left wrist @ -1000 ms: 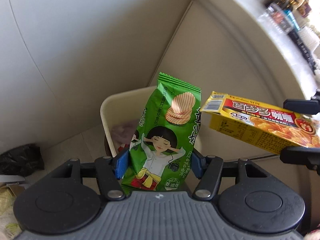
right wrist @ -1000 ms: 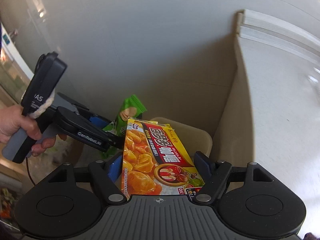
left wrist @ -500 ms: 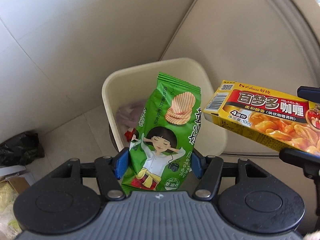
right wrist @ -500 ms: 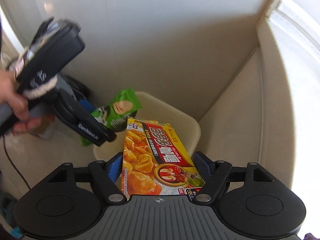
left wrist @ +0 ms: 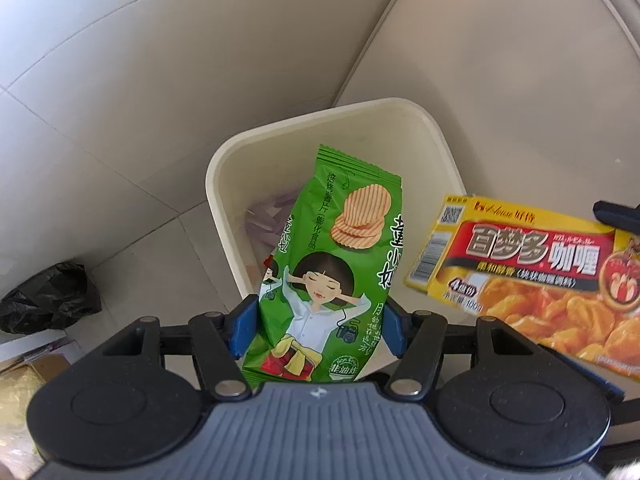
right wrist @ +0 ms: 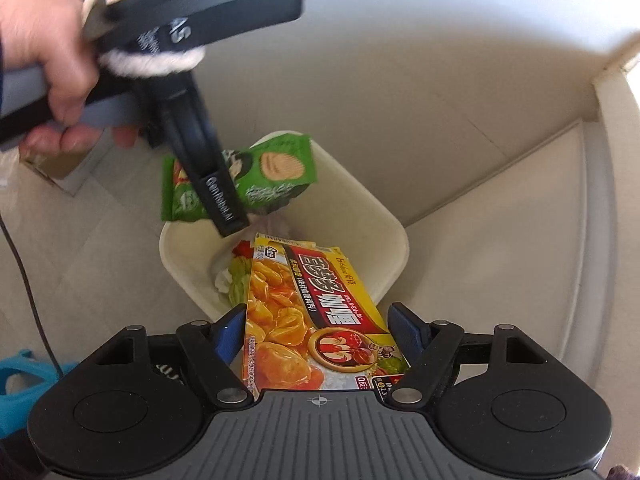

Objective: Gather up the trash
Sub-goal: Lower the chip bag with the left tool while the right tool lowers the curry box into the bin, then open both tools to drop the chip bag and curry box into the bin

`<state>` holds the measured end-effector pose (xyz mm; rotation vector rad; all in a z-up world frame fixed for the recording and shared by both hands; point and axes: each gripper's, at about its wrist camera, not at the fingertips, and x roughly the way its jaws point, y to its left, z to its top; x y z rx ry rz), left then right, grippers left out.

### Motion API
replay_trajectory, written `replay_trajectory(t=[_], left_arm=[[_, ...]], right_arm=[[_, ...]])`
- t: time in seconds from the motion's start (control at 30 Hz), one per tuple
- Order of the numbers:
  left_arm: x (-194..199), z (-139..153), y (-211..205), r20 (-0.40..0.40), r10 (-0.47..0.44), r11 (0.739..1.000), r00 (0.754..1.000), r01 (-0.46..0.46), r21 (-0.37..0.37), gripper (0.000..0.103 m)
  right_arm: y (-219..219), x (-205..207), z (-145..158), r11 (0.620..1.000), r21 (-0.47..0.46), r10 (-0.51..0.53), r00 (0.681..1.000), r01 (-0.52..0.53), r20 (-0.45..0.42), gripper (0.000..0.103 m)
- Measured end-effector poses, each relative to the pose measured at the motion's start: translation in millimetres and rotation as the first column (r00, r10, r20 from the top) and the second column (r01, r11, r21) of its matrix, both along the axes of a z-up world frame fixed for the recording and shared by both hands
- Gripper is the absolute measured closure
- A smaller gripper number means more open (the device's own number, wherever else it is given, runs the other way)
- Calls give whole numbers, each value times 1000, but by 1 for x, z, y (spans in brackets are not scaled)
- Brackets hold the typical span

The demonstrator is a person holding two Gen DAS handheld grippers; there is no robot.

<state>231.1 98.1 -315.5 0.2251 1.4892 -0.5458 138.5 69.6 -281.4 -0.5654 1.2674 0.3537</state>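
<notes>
**Both grippers hold trash above the bin**

From your left wrist camera: your left gripper points steeply down, and its two blue fingers pinch the lower part of a green chip bag, one on each side. The bag stands upright between them and shows a cartoon girl and ridged chips. Directly below it sits a cream bin with rounded corners, open at the top, standing on a pale tiled floor in the corner where two light walls meet. Some purple and red trash lies inside the bin. To the right, at the bin's right edge, a yellow curry box hangs slightly blurred; a black fingertip of the other gripper shows at its far right end. A crumpled black bag lies on the floor at far left, well apart from the bin.

From your right wrist camera: your right gripper also points down, its blue fingers clamped on the long sides of the curry box, which reaches out over the near part of the bin. White, green and red trash shows inside. At upper left, your left hand grips the handle of the left gripper, which holds the chip bag over the far left rim of the bin. A turquoise thing lies at the lower left edge; you cannot tell what it is.
</notes>
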Motion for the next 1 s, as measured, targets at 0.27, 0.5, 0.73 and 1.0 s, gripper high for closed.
replay_trajectory(t=[0.27, 0.5, 0.73, 1.0], left_arm=[[-4, 9, -6, 20, -36, 999, 999, 36, 16, 44], [-9, 20, -4, 44, -21, 1000, 999, 21, -7, 23], [-14, 31, 4, 52, 6, 1000, 999, -6, -2, 18], [-12, 51, 14, 56, 53, 999, 997, -53, -13, 12]], right_arm=[[6, 1, -15, 1000, -20, 0, 1000, -1, -25, 27], [4, 12, -29, 1000, -19, 1, 999, -1, -36, 27], [4, 14, -21, 1000, -11, -3, 999, 3, -48, 27], [5, 21, -25, 1000, 0, -1, 998, 1, -61, 25]])
